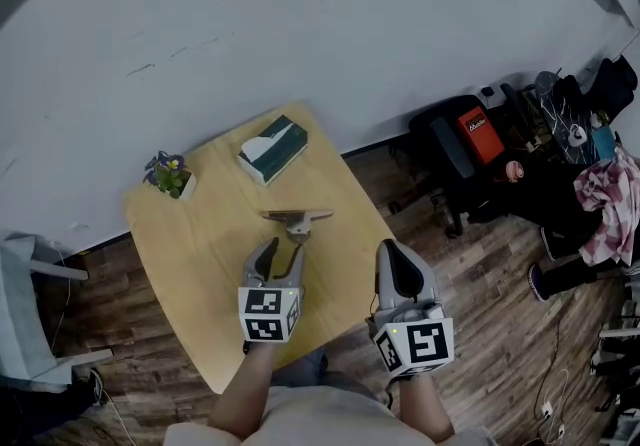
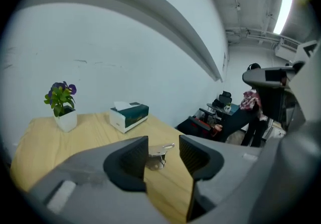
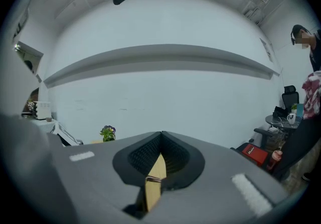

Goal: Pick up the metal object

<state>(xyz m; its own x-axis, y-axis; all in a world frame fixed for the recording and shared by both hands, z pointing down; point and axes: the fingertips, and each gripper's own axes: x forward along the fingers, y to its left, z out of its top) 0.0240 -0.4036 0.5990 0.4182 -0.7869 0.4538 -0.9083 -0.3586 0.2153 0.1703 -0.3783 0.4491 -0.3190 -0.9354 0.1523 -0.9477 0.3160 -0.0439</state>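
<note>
Light wooden worktop [image 1: 190,264] set cornerwise against a plain white wall [image 1: 300,24], with dark plank floor [image 1: 100,304] showing at its 9 o'clock. Near the far edges, a potted plant [image 1: 170,176], then a tissue box [image 1: 272,148]. Metal object [image 1: 297,220] lying near the middle, bare wood around it. Just at its 6 o'clock, left hand-held gripper [image 1: 284,254], released, jaws apart and touching nothing. At 4 o'clock, right hand-held gripper [image 1: 395,259], clenched, jaws met, by the worktop's right corner. Beyond at 2 o'clock, a black chair [image 1: 450,149] and clutter.
</note>
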